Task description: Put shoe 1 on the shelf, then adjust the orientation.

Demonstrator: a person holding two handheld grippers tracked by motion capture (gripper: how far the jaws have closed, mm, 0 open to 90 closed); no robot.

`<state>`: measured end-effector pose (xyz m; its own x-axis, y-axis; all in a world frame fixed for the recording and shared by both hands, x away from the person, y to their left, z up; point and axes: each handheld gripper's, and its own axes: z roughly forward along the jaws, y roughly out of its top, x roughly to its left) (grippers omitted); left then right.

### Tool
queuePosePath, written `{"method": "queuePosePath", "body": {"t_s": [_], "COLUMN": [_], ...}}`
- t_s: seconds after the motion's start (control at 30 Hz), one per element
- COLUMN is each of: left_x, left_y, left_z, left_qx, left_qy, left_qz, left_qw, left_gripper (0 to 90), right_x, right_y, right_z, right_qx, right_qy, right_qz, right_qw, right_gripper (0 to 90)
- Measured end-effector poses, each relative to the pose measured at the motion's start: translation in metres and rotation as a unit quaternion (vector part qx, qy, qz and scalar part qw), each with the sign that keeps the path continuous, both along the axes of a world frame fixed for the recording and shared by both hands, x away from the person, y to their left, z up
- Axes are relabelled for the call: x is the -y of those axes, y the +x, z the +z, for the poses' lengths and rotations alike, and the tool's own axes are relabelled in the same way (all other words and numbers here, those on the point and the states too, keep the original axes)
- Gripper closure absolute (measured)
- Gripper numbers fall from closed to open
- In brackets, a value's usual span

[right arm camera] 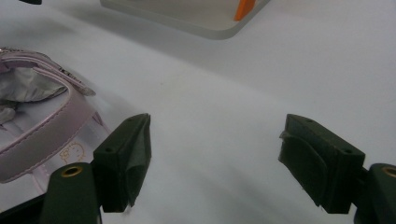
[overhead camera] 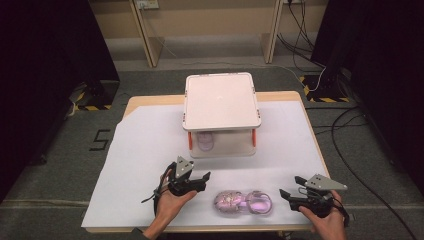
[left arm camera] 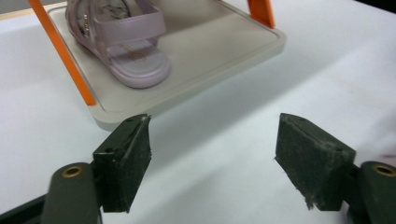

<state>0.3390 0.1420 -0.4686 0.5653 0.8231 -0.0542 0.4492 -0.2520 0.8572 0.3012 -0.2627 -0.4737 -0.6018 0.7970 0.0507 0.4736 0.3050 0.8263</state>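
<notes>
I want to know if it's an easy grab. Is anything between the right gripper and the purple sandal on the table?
Nothing visible is in the way. Only bare white table cover lies between the right gripper, jaws open, and the purple sandal. In the right gripper view the sandal lies just beside one jaw.

A two-tier rack (overhead camera: 221, 102) stands at the far middle of the table (overhead camera: 145, 135), its orange posts (overhead camera: 189, 140) leaving a low slot already partly taken by a sandal (overhead camera: 205, 141). Bare white surface lies open to its left and right. Near the front edge, a second sandal (overhead camera: 243, 202) lies between the two grippers, blocking that stretch.
</notes>
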Motion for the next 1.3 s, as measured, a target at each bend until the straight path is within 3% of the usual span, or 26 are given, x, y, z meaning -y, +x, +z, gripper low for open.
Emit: {"method": "queuePosePath", "body": {"t_s": [0.43, 0.7, 0.8, 1.07, 1.17, 1.3], "left_x": [0.002, 0.013, 0.015, 0.016, 0.014, 0.017], "left_y": [-0.038, -0.05, -0.054, -0.066, -0.072, -0.075], "left_z": [-0.007, -0.015, -0.014, -0.013, -0.013, -0.014], "left_qx": [-0.002, -0.005, 0.003, 0.004, 0.0, -0.005], "left_qy": [0.0, 0.01, 0.021, 0.01, 0.012, 0.011], "left_qz": [-0.03, -0.056, -0.058, -0.061, -0.068, -0.076], "left_qw": [0.9995, 0.9984, 0.9981, 0.9981, 0.9976, 0.997], "left_gripper": [18.7, 18.0, 18.4, 18.2, 18.4, 18.3], "right_x": [-0.006, -0.009, -0.012, -0.023, -0.025, -0.025], "right_y": [-0.003, -0.005, -0.008, -0.016, -0.018, -0.02], "right_z": [0.002, 0.004, 0.006, 0.01, 0.012, 0.016], "right_qx": [0.0, 0.004, 0.004, 0.008, 0.011, 0.014], "right_qy": [0.007, 0.013, 0.018, 0.03, 0.03, 0.048], "right_qz": [0.008, 0.017, 0.028, 0.062, 0.062, 0.068], "right_qw": [0.9999, 0.9998, 0.9994, 0.9976, 0.9976, 0.9964], "right_gripper": [25.4, 25.4, 25.5, 28.3, 28.5, 28.5]}}
